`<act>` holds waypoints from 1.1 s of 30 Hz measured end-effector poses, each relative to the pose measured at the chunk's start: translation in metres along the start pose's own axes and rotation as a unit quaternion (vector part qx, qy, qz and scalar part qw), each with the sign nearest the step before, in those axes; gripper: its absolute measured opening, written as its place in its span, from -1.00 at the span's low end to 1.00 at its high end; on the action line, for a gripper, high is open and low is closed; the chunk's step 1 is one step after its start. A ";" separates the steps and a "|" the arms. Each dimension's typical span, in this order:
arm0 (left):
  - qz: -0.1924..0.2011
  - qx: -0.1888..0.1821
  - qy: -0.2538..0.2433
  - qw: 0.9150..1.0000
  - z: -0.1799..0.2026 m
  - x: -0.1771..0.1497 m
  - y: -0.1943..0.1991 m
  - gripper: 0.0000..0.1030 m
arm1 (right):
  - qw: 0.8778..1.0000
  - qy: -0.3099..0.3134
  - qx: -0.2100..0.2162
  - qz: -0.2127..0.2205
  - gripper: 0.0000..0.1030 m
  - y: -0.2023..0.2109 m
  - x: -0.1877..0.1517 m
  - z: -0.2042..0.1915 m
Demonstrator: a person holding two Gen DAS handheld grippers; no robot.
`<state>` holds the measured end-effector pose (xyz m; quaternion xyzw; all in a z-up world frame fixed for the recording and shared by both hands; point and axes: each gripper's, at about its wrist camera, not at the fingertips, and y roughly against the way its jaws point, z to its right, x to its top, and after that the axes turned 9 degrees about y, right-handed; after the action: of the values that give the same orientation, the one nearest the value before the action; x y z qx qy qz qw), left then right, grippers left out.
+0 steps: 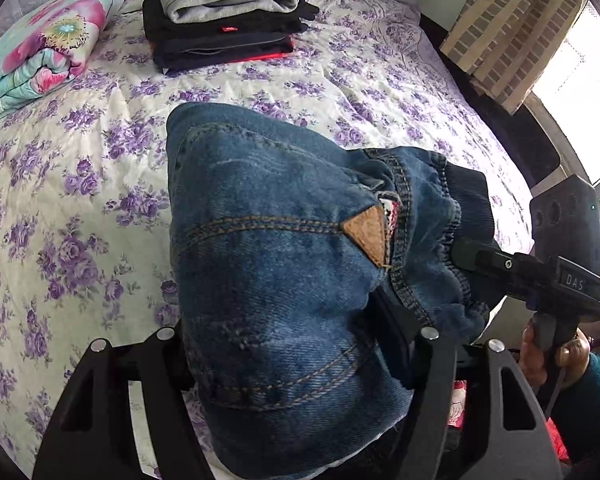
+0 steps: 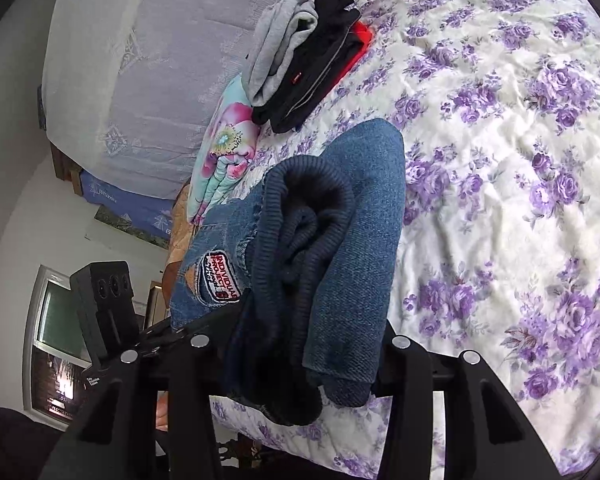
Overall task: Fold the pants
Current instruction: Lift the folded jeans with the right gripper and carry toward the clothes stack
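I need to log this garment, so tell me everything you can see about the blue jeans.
The jeans are blue denim with tan stitching, a tan leather triangle patch, an embroidered badge, a gathered elastic waist and dark ribbed knit trim. They are bunched into a thick bundle above the floral bedspread. The left gripper clamps one side and the right gripper the ribbed end.
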<state>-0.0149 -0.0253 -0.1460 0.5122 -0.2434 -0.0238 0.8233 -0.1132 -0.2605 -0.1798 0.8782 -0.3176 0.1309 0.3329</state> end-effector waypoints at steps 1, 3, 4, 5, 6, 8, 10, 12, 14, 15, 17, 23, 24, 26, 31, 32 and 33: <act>-0.003 0.003 0.004 1.000 0.002 0.000 -0.003 0.29 | 1.000 0.000 0.002 -0.005 -0.10 0.000 0.002 0.006; -0.008 0.011 0.016 1.000 0.008 0.000 -0.017 0.30 | 1.000 -0.001 0.004 -0.021 -0.10 -0.003 0.008 0.018; -0.013 0.015 0.023 1.000 0.009 -0.002 -0.026 0.30 | 0.999 0.000 0.004 -0.033 -0.10 -0.006 0.011 0.026; -0.023 0.020 0.035 0.999 0.010 -0.004 -0.038 0.30 | 0.999 -0.002 0.003 -0.048 -0.10 -0.010 0.015 0.037; -0.036 0.027 0.052 0.998 0.010 -0.007 -0.050 0.30 | 0.998 -0.010 0.003 -0.067 -0.10 -0.015 0.016 0.049; -0.030 0.054 0.072 0.996 0.012 -0.012 -0.061 0.39 | 0.994 -0.021 0.018 -0.105 -0.10 -0.024 0.019 0.070; -0.021 0.066 0.085 0.994 0.016 -0.014 -0.057 0.40 | 0.990 -0.011 0.038 -0.132 -0.10 -0.027 0.023 0.074; -0.019 0.075 0.108 0.991 0.017 -0.016 -0.055 0.39 | 0.986 -0.001 0.052 -0.160 -0.10 -0.031 0.029 0.074; -0.017 0.094 0.120 0.988 0.021 -0.018 -0.055 0.39 | 0.980 0.004 0.062 -0.187 -0.10 -0.035 0.034 0.076; -0.016 0.102 0.126 0.987 0.024 -0.019 -0.054 0.39 | 0.978 0.005 0.065 -0.197 -0.10 -0.036 0.036 0.076; -0.017 0.112 0.137 0.984 0.028 -0.019 -0.053 0.39 | 0.975 0.007 0.071 -0.211 -0.10 -0.037 0.039 0.076; -0.039 0.117 0.150 0.981 0.028 -0.011 -0.056 0.38 | 0.972 -0.014 0.079 -0.221 -0.10 -0.037 0.043 0.079; -0.043 0.113 0.151 0.981 0.027 -0.010 -0.055 0.38 | 0.972 -0.018 0.078 -0.220 -0.10 -0.037 0.043 0.078; -0.042 0.097 0.152 0.983 0.024 -0.006 -0.053 0.37 | 0.974 -0.029 0.078 -0.212 -0.10 -0.032 0.041 0.074; -0.056 0.081 0.137 0.986 0.018 -0.002 -0.053 0.36 | 0.973 -0.042 0.065 -0.219 -0.10 -0.029 0.045 0.068; -0.062 0.078 0.147 0.984 0.014 -0.003 -0.056 0.36 | 0.972 -0.044 0.057 -0.226 -0.10 -0.031 0.044 0.069; -0.065 0.069 0.160 0.983 0.010 -0.004 -0.058 0.36 | 0.971 -0.047 0.051 -0.230 -0.10 -0.032 0.043 0.069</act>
<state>-0.0104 -0.0596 -0.1937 0.5794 -0.0757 0.0215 0.8112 -0.0581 -0.3081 -0.2284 0.9485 -0.1157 0.0257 0.2938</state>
